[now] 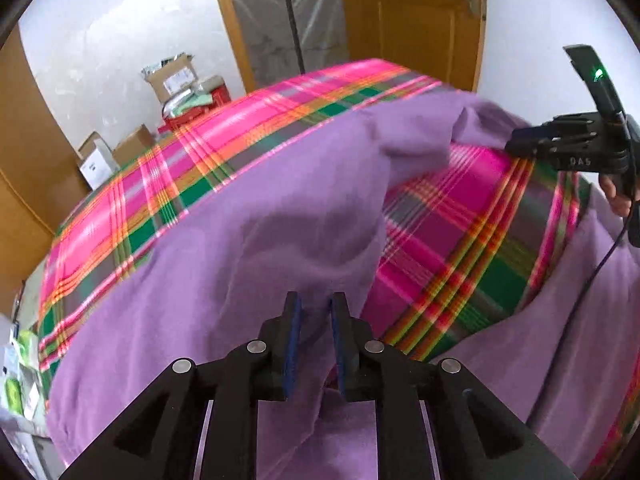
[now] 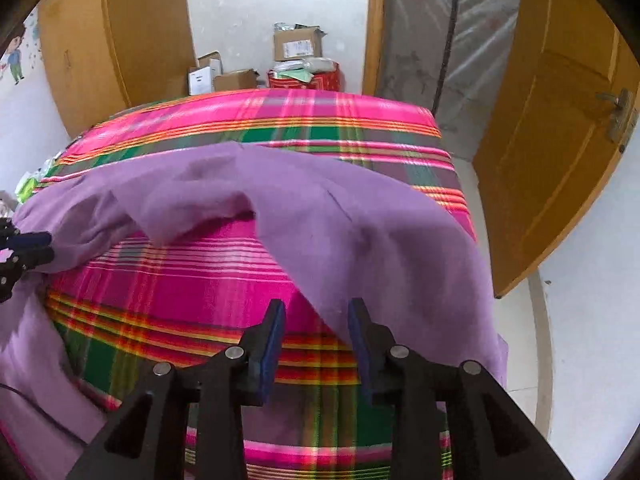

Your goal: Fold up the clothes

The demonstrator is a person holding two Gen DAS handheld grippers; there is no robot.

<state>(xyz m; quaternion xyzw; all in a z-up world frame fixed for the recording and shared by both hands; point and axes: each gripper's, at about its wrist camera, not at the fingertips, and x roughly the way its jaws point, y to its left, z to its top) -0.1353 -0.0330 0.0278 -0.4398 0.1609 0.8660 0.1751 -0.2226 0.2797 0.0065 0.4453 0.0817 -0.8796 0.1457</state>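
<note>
Fold step ending: left gripper (image 1: 314, 334) and right gripper (image 2: 316, 338) jaws apart, purple garment (image 1: 248, 240) loose on plaid bed (image 1: 120, 204). Next, likely regrasp its near edge.

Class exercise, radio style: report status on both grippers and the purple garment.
Left gripper fingers parted, purple garment between them. Right gripper open, garment edge at its fingers. Garment draped over plaid cover, partly folded. Nothing in the way.

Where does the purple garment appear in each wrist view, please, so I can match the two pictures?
Left wrist view: the purple garment fills the centre and lower left, running under the left tongs.
Right wrist view: it drapes in a band from the left edge to the lower right, above the right tongs.
Shared landmark: the red box behind the plaid cloth.
</note>
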